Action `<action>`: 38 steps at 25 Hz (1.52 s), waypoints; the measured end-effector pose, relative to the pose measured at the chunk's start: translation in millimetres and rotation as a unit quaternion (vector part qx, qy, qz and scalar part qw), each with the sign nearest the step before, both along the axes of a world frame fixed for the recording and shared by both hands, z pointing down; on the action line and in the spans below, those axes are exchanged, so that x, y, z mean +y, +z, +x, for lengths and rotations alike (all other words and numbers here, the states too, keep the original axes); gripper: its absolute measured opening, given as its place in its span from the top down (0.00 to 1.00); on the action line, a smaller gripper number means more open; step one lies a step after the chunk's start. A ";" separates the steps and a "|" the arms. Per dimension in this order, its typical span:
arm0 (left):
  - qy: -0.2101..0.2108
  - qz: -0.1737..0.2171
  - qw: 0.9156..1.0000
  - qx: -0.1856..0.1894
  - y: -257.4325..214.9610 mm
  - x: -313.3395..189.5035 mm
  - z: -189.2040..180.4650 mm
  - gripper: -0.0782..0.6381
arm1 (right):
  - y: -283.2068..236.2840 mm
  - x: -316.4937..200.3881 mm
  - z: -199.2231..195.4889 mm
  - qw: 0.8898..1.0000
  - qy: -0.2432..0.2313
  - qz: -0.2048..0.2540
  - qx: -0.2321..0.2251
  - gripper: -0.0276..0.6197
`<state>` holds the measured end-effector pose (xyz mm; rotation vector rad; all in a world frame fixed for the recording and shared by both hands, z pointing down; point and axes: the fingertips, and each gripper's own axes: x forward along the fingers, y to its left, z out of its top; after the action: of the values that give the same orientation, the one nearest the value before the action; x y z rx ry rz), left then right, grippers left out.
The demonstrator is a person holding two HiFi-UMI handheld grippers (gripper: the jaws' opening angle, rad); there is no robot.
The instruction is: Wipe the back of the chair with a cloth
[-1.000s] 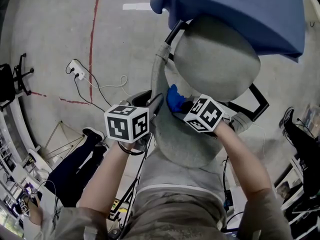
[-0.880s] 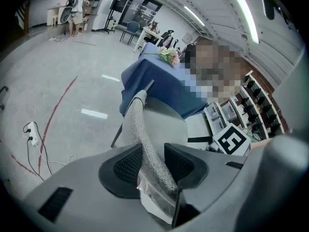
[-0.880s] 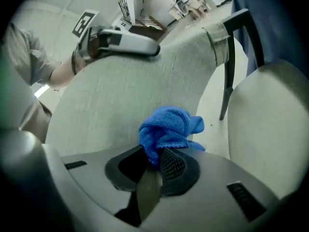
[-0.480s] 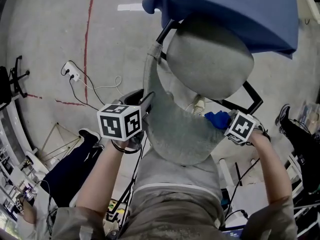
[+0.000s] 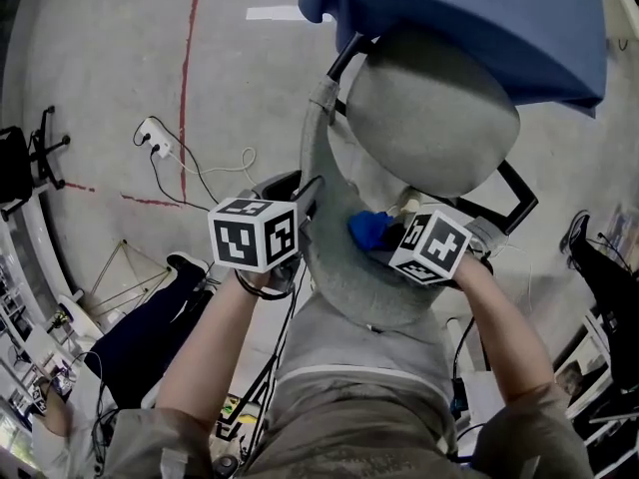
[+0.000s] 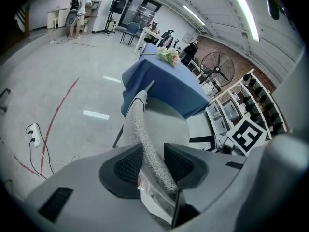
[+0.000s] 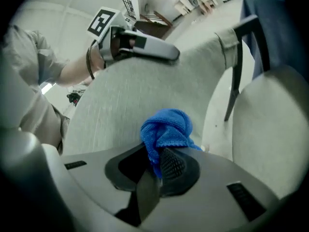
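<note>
1. The left gripper (image 6: 153, 163) has its jaws clamped on the thin side edge of the chair's backrest (image 6: 139, 124). The grey woven fabric runs straight between the two dark pads.
2. The right gripper (image 7: 152, 166) has its jaws closed on a blue cloth (image 7: 166, 127). The cloth bulges out past the jaw tips in a bunched knot.
3. In the right gripper view the cloth sits against the broad grey face of the backrest, low down and close to the gap beside the seat (image 7: 270, 129).
4. From the head view the cloth shows as a blue lump between the backrest and the seat, just beside the right gripper's marker cube (image 5: 431, 247).
5. The two grippers are on opposite sides of the backrest. The left one is at its left edge and the right one is near its right half.
6. The person stands right behind the chair (image 5: 429, 118), forearms reaching down to either side of it.
7. Beyond the seat is a desk (image 5: 479, 18) under a blue cover, whose edge overlaps the far part of the seat in the head view.
8. On the grey floor to the left lie a white power strip (image 5: 155, 140) with its cable and a red line (image 5: 187, 58).
</note>
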<state>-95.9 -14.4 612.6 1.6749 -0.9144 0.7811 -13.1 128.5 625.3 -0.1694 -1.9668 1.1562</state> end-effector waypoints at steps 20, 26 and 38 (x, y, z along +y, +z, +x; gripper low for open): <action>-0.013 0.006 1.000 0.001 -0.3 -0.6 -2.1 0.68 | 1.9 41.4 62.5 0.998 -0.016 -0.032 0.047 0.85; -0.015 0.007 1.000 0.002 -0.5 -1.0 -1.6 0.68 | 9.9 47.0 152.8 0.988 0.017 -0.061 0.139 0.85; -0.013 0.008 1.000 -0.004 1.1 -1.4 -1.2 0.68 | -36.1 19.2 12.5 0.999 0.041 -0.016 0.001 0.85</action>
<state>-97.2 -15.8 613.6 1.6713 -0.9476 0.7660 -0.6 147.7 589.2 -0.1042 -1.9696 1.2407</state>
